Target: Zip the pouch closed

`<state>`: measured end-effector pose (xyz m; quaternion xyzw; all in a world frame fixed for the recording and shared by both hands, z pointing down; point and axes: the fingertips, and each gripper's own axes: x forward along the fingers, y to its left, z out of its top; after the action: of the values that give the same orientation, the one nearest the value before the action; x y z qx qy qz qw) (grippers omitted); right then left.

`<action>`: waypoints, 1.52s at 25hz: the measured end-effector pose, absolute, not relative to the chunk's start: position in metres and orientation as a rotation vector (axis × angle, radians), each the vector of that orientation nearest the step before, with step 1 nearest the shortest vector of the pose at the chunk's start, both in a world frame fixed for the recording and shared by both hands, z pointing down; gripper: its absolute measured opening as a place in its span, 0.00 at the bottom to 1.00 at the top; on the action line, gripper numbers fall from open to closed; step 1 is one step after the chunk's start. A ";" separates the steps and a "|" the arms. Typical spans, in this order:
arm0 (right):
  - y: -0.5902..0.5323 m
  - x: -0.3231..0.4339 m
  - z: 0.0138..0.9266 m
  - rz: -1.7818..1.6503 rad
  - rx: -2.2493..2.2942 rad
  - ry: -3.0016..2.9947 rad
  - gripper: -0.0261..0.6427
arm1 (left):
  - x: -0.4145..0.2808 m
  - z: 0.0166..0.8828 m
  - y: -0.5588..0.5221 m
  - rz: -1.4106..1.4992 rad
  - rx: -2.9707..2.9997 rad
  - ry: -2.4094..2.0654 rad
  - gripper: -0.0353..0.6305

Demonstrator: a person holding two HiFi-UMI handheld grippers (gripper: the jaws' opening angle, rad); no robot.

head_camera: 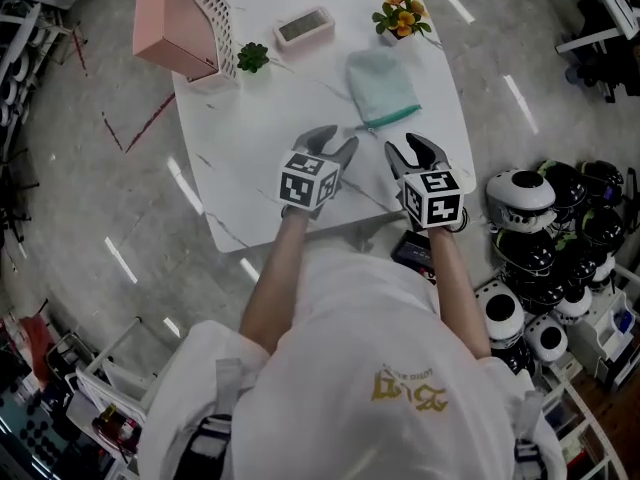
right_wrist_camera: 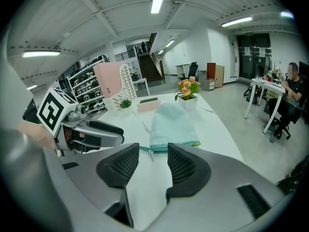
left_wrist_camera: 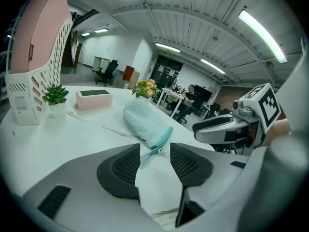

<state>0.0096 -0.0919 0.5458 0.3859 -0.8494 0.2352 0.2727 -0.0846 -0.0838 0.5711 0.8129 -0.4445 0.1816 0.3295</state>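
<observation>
A pale mint fabric pouch (head_camera: pixel 381 86) lies flat on the white marbled table (head_camera: pixel 260 178), its teal zipper edge (head_camera: pixel 385 120) facing me. The zipper's metal pull (right_wrist_camera: pixel 150 153) rests at the pouch's left corner. My left gripper (head_camera: pixel 333 144) hovers open just short of that corner, with the pull (left_wrist_camera: pixel 155 150) showing between its pads. My right gripper (head_camera: pixel 415 154) is open too, a little below and right of the zipper edge, with nothing held. The pouch (right_wrist_camera: pixel 171 125) sits straight ahead in the right gripper view, and the pouch (left_wrist_camera: pixel 144 121) shows beyond the jaws in the left gripper view.
At the table's far side stand a pink and white perforated rack (head_camera: pixel 190 18), a small green potted plant (head_camera: pixel 252 58), a pink box with a dark top (head_camera: pixel 303 26) and a pot of orange flowers (head_camera: pixel 400 15). Helmets (head_camera: pixel 520 200) crowd the floor to the right.
</observation>
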 end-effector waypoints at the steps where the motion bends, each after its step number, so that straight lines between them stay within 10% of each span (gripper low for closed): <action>1: -0.093 0.010 0.548 0.631 1.031 -2.285 0.33 | -0.084 0.573 -0.085 0.492 2.129 -1.168 0.38; 38: -0.104 -0.013 0.622 0.602 0.709 -2.222 0.31 | -0.046 0.636 -0.113 1.037 2.220 -0.916 0.39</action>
<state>-0.0125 -0.1042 0.6224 0.2749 -0.8613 0.2334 0.3580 -0.0462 -0.1127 0.6356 0.8194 -0.3381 0.3830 0.2599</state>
